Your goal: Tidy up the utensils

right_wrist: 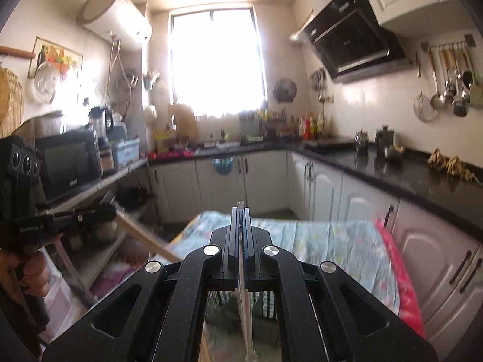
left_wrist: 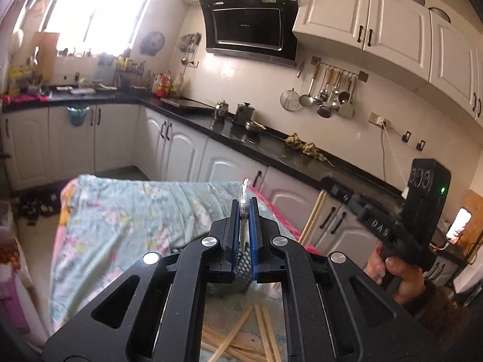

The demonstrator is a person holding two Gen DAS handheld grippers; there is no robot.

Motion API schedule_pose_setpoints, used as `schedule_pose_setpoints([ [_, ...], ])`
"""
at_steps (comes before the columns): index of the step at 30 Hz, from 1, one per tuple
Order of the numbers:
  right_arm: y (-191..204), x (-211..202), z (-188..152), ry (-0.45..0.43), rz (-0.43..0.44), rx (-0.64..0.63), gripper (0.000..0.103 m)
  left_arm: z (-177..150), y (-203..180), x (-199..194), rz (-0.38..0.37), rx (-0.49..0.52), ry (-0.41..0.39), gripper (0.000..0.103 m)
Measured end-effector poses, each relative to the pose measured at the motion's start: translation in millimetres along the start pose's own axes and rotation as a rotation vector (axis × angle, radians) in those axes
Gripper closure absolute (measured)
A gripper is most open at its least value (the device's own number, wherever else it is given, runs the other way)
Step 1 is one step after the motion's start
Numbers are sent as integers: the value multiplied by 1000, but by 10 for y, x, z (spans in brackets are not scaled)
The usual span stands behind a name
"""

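Observation:
My left gripper (left_wrist: 244, 202) is shut on a thin silvery utensil (left_wrist: 243, 194) that pokes up past its blue pads. Under it stands a black mesh holder (left_wrist: 241, 271) on the floral-cloth table (left_wrist: 135, 211), with several wooden chopsticks (left_wrist: 265, 331) lying loose in front. My right gripper (right_wrist: 240, 209) is shut on a thin pale stick (right_wrist: 245, 307) that runs down toward the mesh holder (right_wrist: 262, 301). To the right in the left wrist view a hand holds the right gripper (left_wrist: 327, 184), with tan sticks (left_wrist: 314, 217) hanging from its tip. In the right wrist view, the left gripper (right_wrist: 110, 202) shows at far left.
A black countertop (left_wrist: 271, 147) with white cabinets runs along the right and back walls. Ladles hang on a wall rail (left_wrist: 332, 87) beneath a range hood (left_wrist: 250, 27). A microwave (right_wrist: 69, 160) sits on a shelf at left. The table's red edge (right_wrist: 401, 286) lies close to the cabinets.

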State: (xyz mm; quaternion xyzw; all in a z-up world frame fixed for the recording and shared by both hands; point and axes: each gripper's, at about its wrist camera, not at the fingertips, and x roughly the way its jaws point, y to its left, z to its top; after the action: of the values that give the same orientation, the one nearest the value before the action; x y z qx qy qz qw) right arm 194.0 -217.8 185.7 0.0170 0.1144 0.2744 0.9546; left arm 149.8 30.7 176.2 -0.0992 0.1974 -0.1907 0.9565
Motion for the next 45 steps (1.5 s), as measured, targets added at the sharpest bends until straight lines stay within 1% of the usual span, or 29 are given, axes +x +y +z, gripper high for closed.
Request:
schedule_pose_setpoints([
  [4, -110, 57, 158, -56, -10, 25, 101, 122, 21, 15, 37, 27, 16, 100],
  [8, -193, 153, 268, -92, -14, 48, 101, 162, 45, 63, 61, 50, 30, 100],
  [11, -211, 247, 305, -108, -17, 49, 101, 136, 83, 142, 71, 51, 49, 100],
  [15, -208, 416, 299, -106, -15, 47, 101, 68, 151, 302, 78, 38, 89, 100],
  [23, -200, 716, 59, -66, -20, 51, 101, -138, 213, 599, 81, 20, 149, 100],
  [30, -219, 884, -151, -24, -41, 51, 101, -339, 233, 832, 81, 5, 188, 100],
  [36, -271, 976, -354, 14, -69, 51, 101, -484, 262, 991, 81, -7, 207, 100],
  [43, -351, 1022, -516, 55, -88, 72, 100, -600, 297, 1120, 85, -21, 216, 100],
  [45, -361, 1036, -557, 67, -90, 75, 98, -616, 303, 1135, 85, -22, 215, 100],
])
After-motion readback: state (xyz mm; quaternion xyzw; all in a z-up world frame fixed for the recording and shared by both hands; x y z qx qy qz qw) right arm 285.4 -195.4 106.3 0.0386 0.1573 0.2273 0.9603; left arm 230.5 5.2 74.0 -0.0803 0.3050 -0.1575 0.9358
